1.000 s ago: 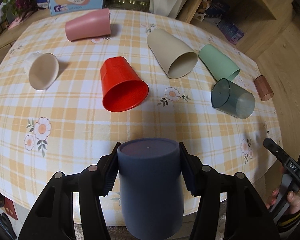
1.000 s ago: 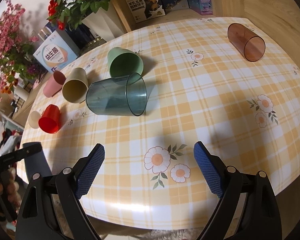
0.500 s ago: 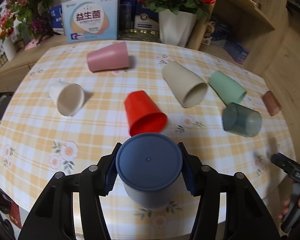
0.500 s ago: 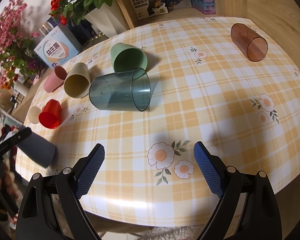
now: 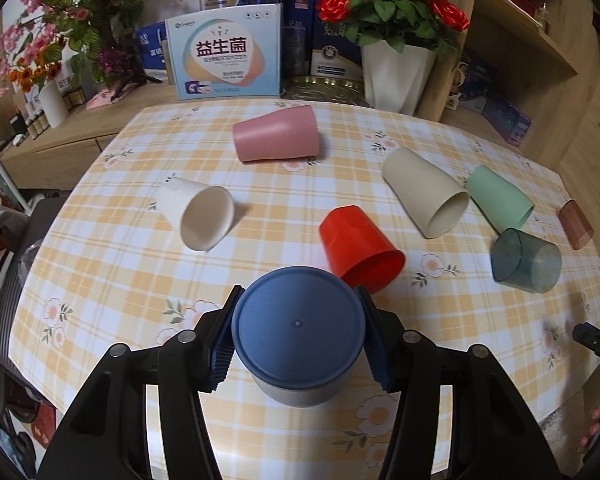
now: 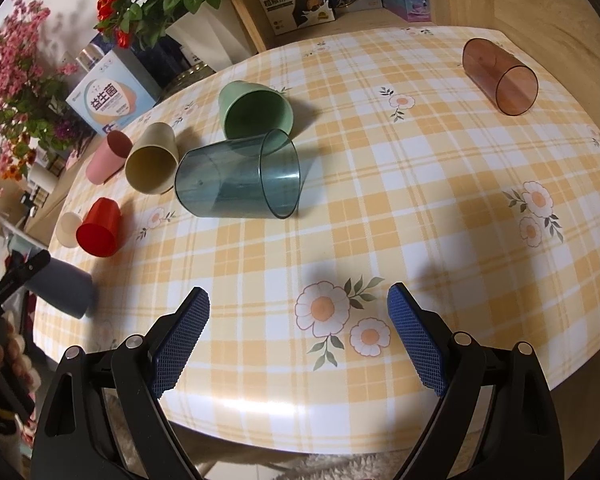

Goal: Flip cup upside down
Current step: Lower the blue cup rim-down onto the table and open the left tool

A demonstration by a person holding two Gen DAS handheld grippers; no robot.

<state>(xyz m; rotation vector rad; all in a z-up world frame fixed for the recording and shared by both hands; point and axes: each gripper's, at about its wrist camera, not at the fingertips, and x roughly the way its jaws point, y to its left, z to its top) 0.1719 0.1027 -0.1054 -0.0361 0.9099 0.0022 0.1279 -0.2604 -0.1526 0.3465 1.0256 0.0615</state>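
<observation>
1. We hold the blue cup [image 5: 298,330] in our left gripper [image 5: 298,336], its blue pads [image 5: 221,346] pressed against the cup's two sides.
2. The cup's closed base faces the left camera and fills the space between the fingers.
3. From the right camera, the same cup [image 6: 62,290] hangs tilted at the near left edge of the table [image 6: 400,184], base up and out, open mouth angled down toward the checked cloth; we cannot tell whether the rim touches it.
4. Our right gripper [image 6: 298,334] has its fingers spread wide and holds nothing; it hovers over the near edge of the table above a pair of printed daisies.
5. Seven other cups lie on their sides on the cloth: a red cup [image 5: 358,250] just beyond the blue one, a white cup [image 5: 198,214] to its left, a pink cup [image 5: 278,140] further back.
6. To the right lie a beige cup [image 5: 426,196], a green cup [image 5: 500,200], and a clear teal cup [image 5: 526,260] near the green one's mouth.
7. A clear brown cup [image 6: 498,76] lies well apart from the others, toward the far right edge.
8. Behind the table stand a light blue box [image 5: 226,52] and a white pot of red roses [image 5: 396,74].
</observation>
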